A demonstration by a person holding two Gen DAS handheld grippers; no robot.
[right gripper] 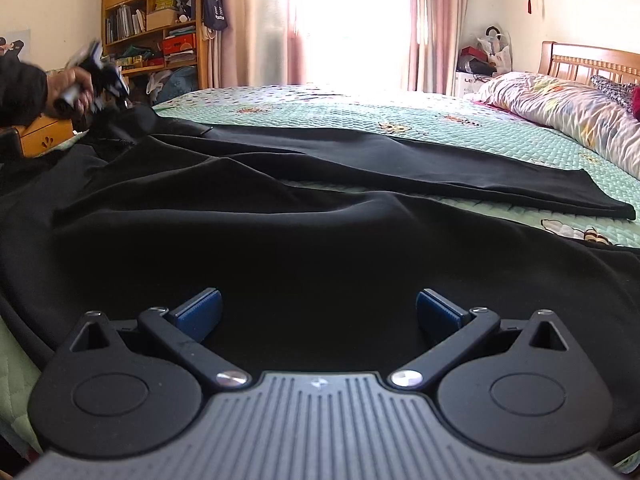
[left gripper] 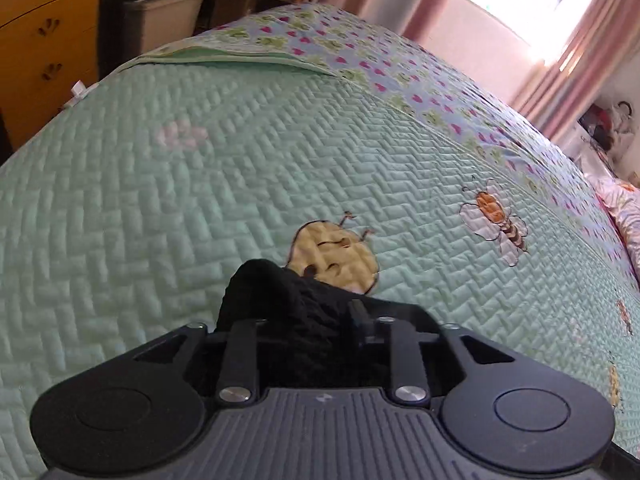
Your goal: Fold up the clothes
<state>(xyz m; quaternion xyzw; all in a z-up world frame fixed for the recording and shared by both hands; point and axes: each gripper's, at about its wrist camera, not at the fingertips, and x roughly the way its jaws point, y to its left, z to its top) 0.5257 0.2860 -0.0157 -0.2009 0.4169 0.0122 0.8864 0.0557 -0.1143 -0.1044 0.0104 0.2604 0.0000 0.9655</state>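
A pair of black trousers (right gripper: 304, 224) lies spread on the green quilted bed (right gripper: 460, 120), one leg stretching to the right (right gripper: 500, 184). My right gripper (right gripper: 318, 308) is open, its blue pads (right gripper: 200, 310) low over the near black cloth, holding nothing. My left gripper (left gripper: 308, 320) is shut on a bunch of the black trousers (left gripper: 276, 300) and holds it above the quilt (left gripper: 200, 200). It also shows in the right wrist view (right gripper: 96, 76) at the far left, lifting the waist end of the trousers.
A flowered pillow (right gripper: 560, 104) and wooden headboard (right gripper: 592, 60) lie at the right. A wooden bookshelf (right gripper: 152, 16) and drawers (left gripper: 44, 40) stand beyond the bed's far side. Pink curtains (right gripper: 256, 20) frame a bright window.
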